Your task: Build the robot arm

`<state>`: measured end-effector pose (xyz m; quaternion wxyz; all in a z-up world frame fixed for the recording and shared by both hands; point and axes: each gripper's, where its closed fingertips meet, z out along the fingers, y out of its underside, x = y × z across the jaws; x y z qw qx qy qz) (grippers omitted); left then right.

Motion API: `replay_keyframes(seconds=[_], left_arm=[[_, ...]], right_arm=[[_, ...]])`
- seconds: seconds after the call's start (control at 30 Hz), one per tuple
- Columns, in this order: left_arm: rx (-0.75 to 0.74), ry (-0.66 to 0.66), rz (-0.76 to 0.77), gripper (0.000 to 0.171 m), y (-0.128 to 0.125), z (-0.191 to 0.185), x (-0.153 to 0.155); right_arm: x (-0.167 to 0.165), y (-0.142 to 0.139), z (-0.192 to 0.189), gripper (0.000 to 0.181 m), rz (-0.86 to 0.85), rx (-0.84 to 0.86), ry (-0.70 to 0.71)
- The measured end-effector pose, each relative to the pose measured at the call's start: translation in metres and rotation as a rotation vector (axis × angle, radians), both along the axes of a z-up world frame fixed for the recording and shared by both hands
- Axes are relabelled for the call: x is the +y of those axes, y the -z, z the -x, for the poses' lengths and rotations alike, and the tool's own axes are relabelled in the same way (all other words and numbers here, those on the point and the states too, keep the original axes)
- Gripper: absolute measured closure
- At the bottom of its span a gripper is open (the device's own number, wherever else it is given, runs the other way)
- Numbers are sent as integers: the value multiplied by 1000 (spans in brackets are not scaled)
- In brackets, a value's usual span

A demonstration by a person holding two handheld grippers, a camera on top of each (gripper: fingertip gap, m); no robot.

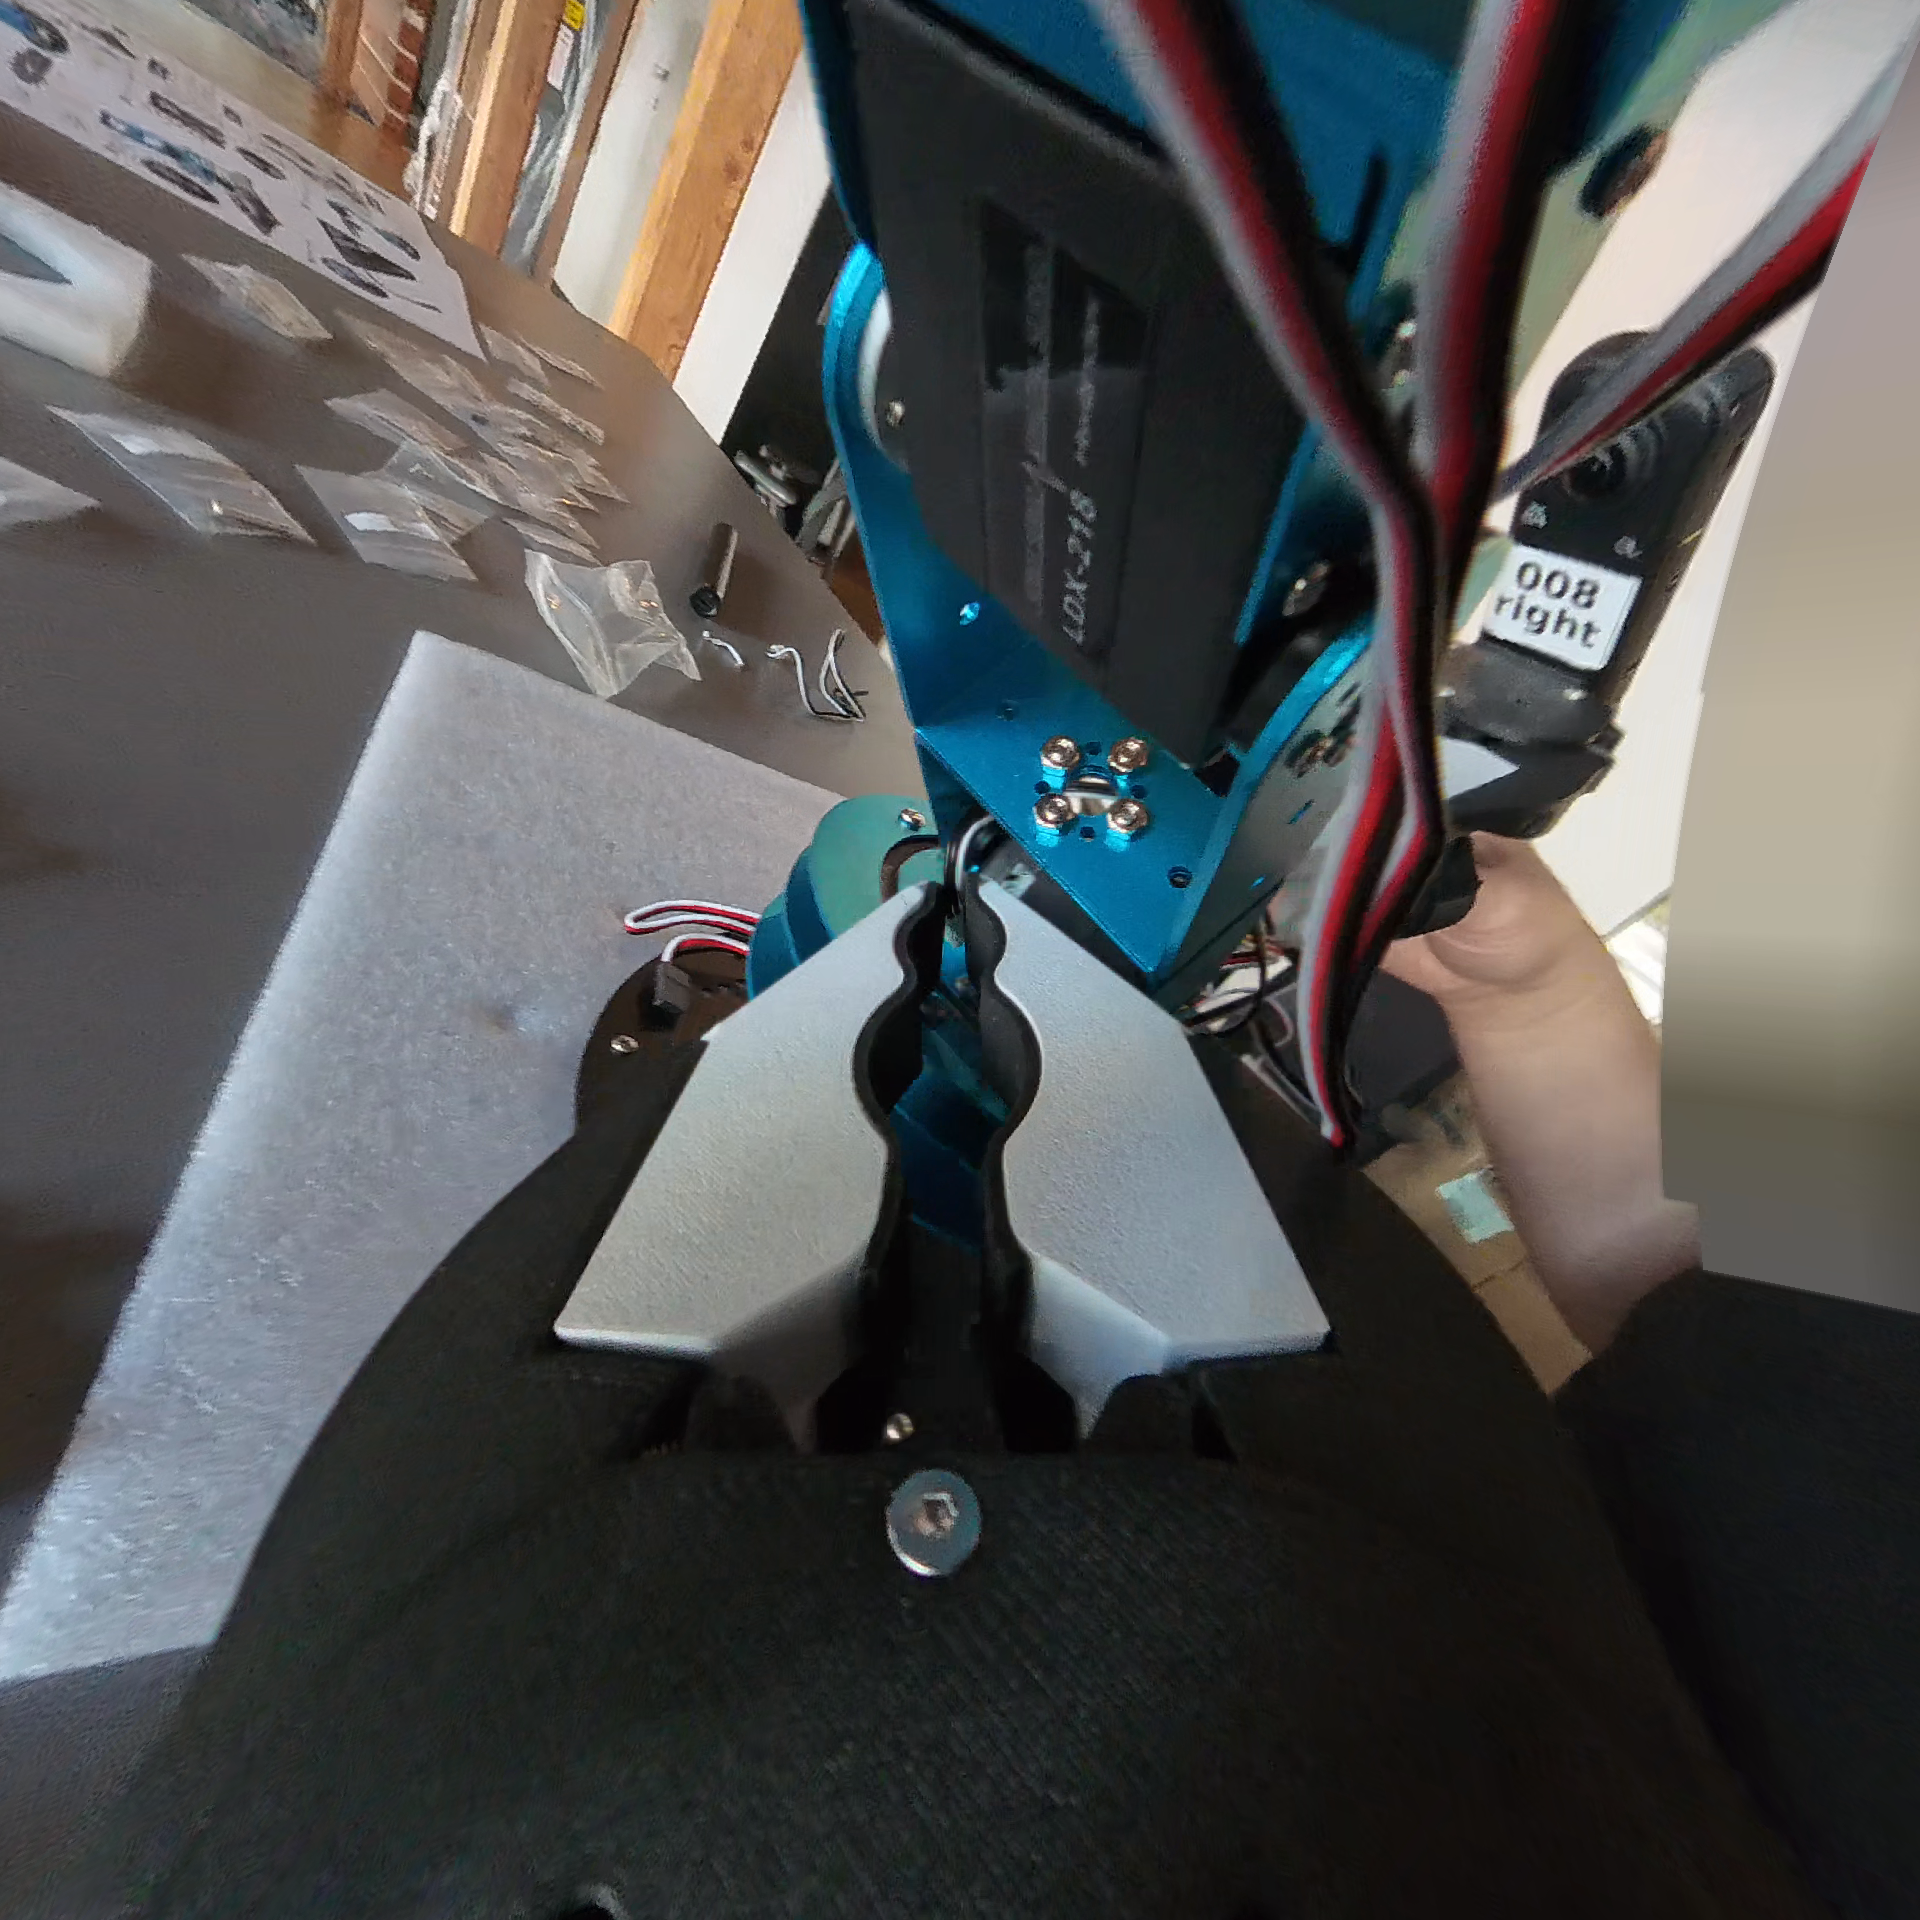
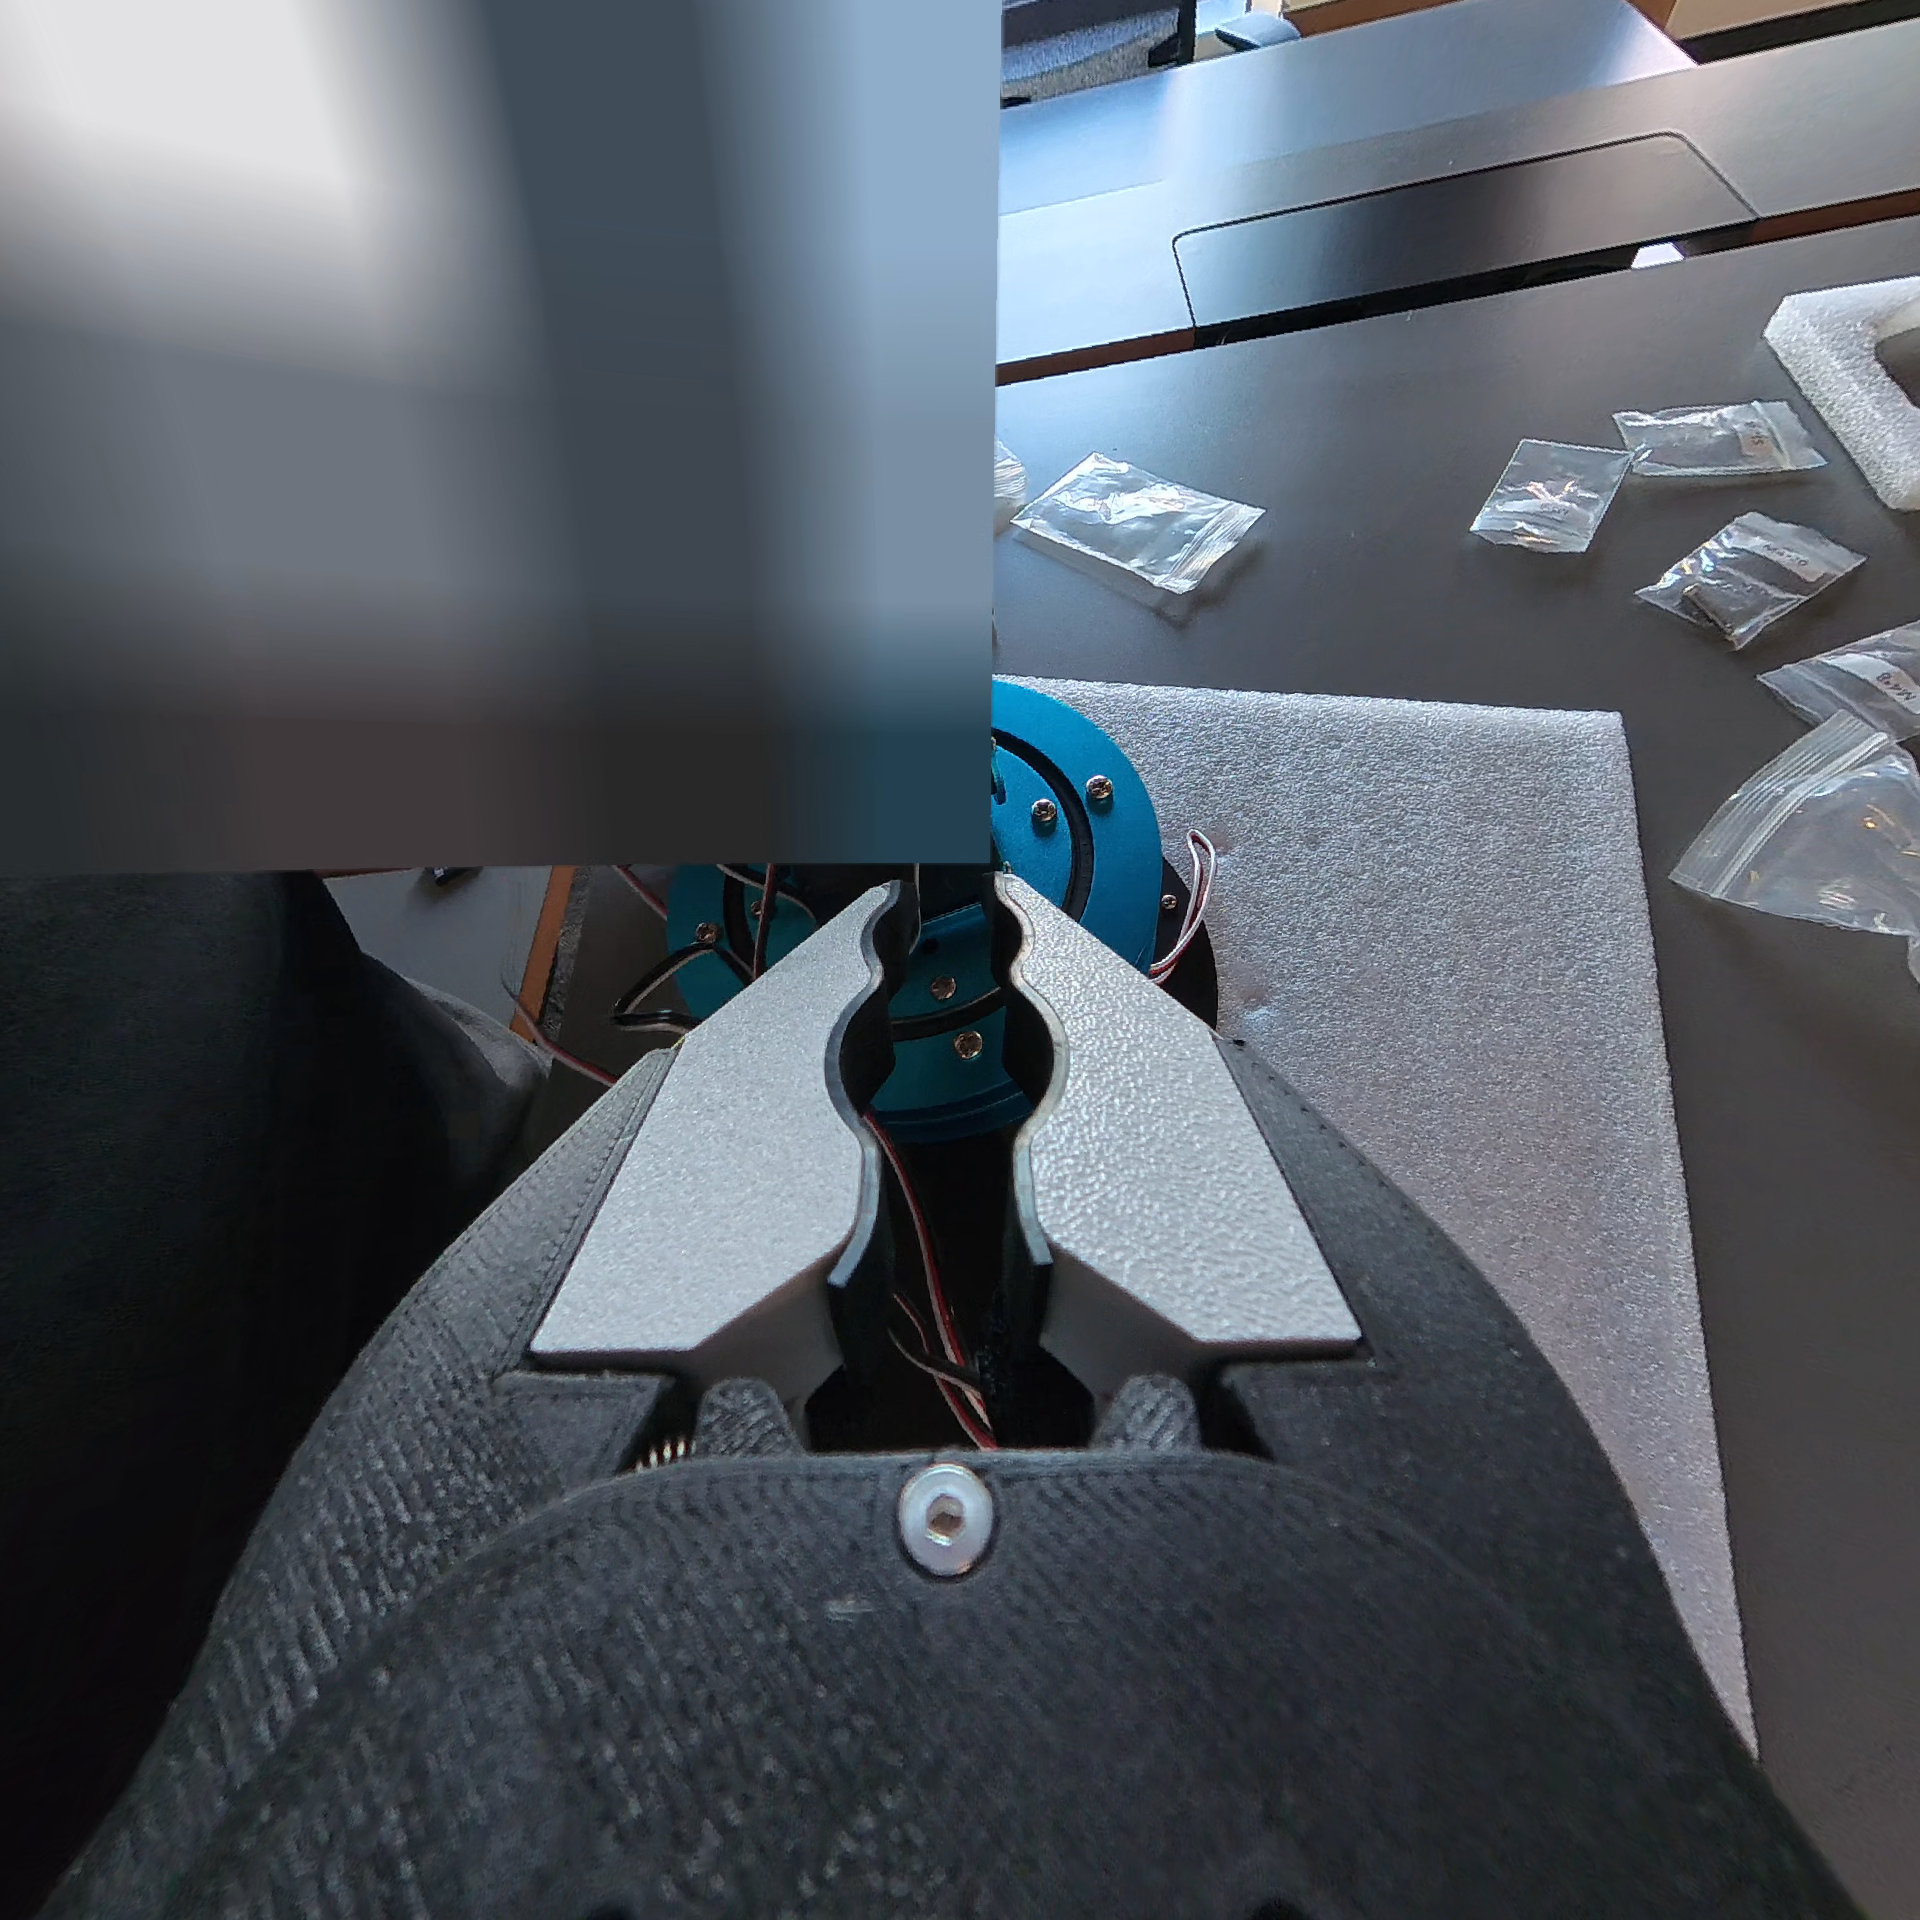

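**A:** What's the left gripper (image 1: 954,902) on? Starting from the nearest stuff.

**B:** Its jaws are pulled almost together. The tips look pinched on a thin wire (image 1: 961,844) that comes out just under the blue bracket (image 1: 1049,748). A black servo (image 1: 1039,468) sits in the bracket right above, and a loose striped ribbon cable (image 1: 1382,623) hangs in front.

**A:** And the right gripper (image 2: 945,894)?

**B:** Its jaws stand a little apart, with red, white and black leads (image 2: 914,1226) running between the fingers. Something dark sits at the tips, but a blurred patch cuts it off, so I can't tell if it's gripping anything. Just past it is the round blue base (image 2: 1070,800).

**A:** What's farther out?

**B:** The whole thing stands on a white foam sheet (image 2: 1403,935) on a dark table (image 2: 1351,644). Small clear bags (image 2: 1138,520) are scattered beyond.
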<state>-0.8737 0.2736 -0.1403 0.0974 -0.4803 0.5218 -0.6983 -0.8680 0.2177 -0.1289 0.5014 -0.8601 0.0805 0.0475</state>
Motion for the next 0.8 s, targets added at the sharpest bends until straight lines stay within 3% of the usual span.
replay_keyframes(seconds=[0.2, 0.63, 0.8], left_arm=[[46, -36, 129, 171, -3, -1, 1], [39, -72, 189, 171, -4, 1, 1], [15, -61, 243, 171, -7, 5, 1]], right_arm=[[0, 0, 2, 170, -4, -1, -14], [-2, -1, 3, 170, -11, -8, -42], [9, -15, 4, 170, -57, -4, -68]])
